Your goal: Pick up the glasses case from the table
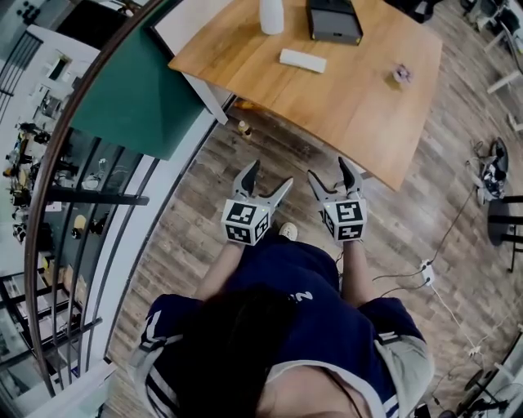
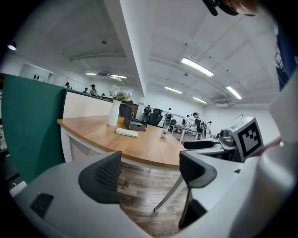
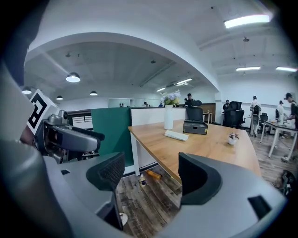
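Left gripper: jaws are standing wide apart with nothing between them. In its own view only floorboards are showing in the gap.
Right gripper: jaws are likewise gaping and holding nothing, and the table corner is showing beyond them.
Both grippers: they are hovering side by side over the wooden floor, short of the table and touching nothing.
Glasses case: a white oblong, it is lying flat on the table, well apart from both grippers. It is sitting nearer the person than the vase and the box.
White vase: is standing upright, holding flowers in the gripper views.
Black box: is sitting just beside the vase.
Small object: is sitting alone towards the table's right edge; too small to identify.
Bottles: one orange bottle is lying on the floor under the table edge and a small one is standing beside it.
Green partition: is standing against the table's left side.
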Action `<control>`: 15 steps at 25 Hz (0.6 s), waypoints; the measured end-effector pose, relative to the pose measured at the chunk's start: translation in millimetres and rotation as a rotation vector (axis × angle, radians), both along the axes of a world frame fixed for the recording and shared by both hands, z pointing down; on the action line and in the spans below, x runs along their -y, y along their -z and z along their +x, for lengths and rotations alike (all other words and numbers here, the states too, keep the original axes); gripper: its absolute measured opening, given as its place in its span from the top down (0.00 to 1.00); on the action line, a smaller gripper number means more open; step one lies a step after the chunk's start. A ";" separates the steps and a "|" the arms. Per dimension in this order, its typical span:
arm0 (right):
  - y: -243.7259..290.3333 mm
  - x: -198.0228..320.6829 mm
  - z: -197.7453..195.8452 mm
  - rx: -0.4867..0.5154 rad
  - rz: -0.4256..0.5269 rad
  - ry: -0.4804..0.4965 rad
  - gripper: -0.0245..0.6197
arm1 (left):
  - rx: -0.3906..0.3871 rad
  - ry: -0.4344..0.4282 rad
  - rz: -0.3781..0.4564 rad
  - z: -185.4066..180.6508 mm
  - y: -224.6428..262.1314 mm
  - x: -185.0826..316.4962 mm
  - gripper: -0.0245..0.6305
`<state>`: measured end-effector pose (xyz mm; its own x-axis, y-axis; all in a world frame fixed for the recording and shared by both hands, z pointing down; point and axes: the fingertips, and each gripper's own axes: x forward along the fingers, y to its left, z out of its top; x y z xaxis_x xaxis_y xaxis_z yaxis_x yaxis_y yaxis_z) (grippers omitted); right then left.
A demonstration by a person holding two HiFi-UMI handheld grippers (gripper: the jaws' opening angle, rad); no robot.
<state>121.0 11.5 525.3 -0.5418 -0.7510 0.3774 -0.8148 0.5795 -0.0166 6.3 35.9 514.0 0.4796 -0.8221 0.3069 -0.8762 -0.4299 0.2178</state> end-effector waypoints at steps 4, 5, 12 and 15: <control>6.9 13.6 -2.6 0.029 0.008 -0.008 0.40 | -0.012 -0.011 -0.012 -0.8 -5.3 16.6 0.37; 7.4 18.1 -2.9 0.029 0.010 -0.011 0.40 | -0.016 -0.018 -0.014 -0.4 -7.0 22.6 0.37; 10.7 79.5 -0.8 -0.003 0.017 -0.046 0.39 | -0.032 -0.077 0.011 2.6 -3.5 93.7 0.37; 14.6 110.5 -7.4 -0.017 0.017 -0.054 0.39 | -0.036 -0.097 0.014 -2.3 -0.6 129.1 0.37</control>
<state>113.6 -99.0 510.8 -0.4936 -0.7857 0.3729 -0.8452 0.5344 0.0072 4.0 -93.1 514.6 0.5678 -0.7752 0.2769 -0.8220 -0.5159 0.2413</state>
